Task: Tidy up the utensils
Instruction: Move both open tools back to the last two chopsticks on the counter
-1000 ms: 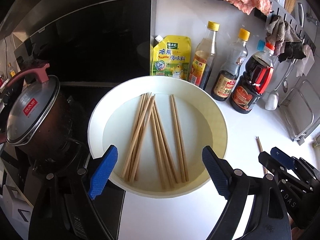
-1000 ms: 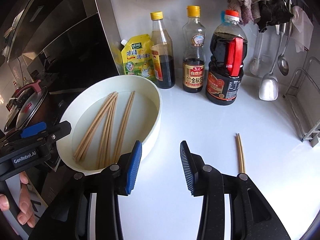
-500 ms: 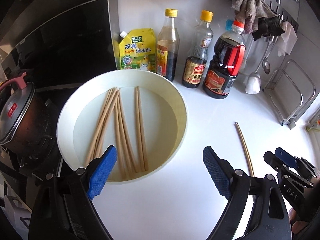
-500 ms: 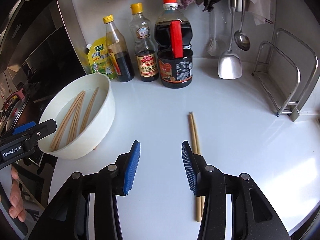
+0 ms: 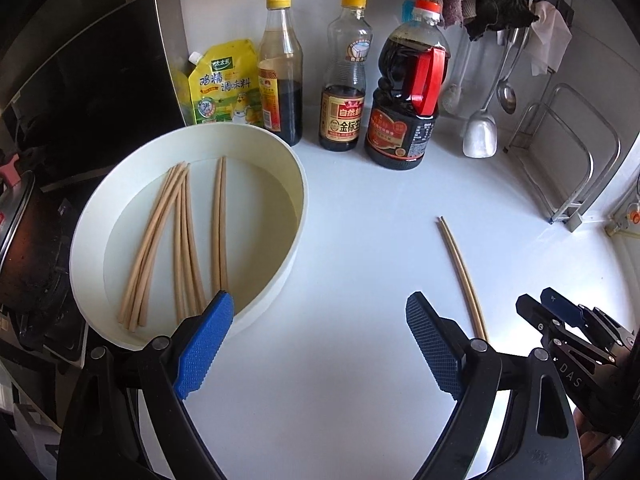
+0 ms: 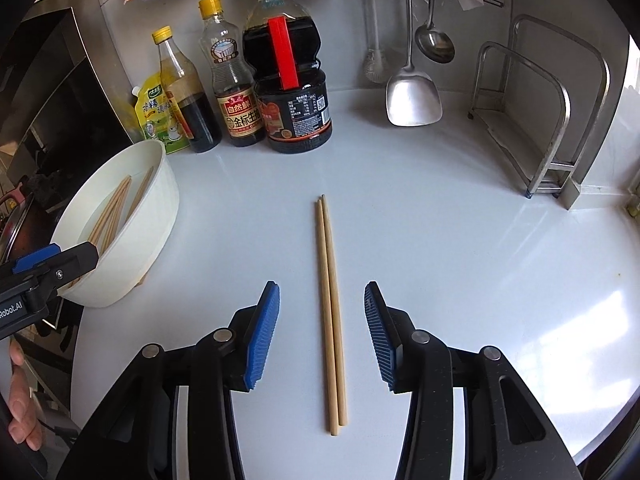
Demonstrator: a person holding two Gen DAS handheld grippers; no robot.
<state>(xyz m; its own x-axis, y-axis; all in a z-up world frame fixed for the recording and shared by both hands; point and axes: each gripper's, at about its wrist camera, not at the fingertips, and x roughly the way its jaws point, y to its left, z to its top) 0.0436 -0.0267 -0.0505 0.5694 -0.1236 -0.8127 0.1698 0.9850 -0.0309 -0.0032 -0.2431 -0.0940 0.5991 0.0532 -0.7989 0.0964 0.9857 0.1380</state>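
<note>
A pair of wooden chopsticks (image 6: 330, 308) lies side by side on the white counter; it also shows in the left wrist view (image 5: 460, 272). My right gripper (image 6: 320, 324) is open and empty, its blue pads straddling the pair above the counter. A white round bowl (image 5: 298, 216) holds several more chopsticks (image 5: 180, 256); the bowl also shows in the right wrist view (image 6: 160, 208). My left gripper (image 5: 320, 340) is open and empty, over the counter just right of the bowl's near edge.
Three sauce bottles (image 6: 288, 80) and a yellow seasoning pouch (image 5: 224, 84) stand against the back wall. A metal spatula (image 6: 412, 96) and ladle hang at the back. A steel rack (image 6: 552, 120) stands on the right. A pot (image 5: 16, 240) sits on the stove at left.
Both grippers have swung right, away from the bowl. The right gripper now straddles the chopstick pair on the counter and has opened wider. The left gripper stays open.
</note>
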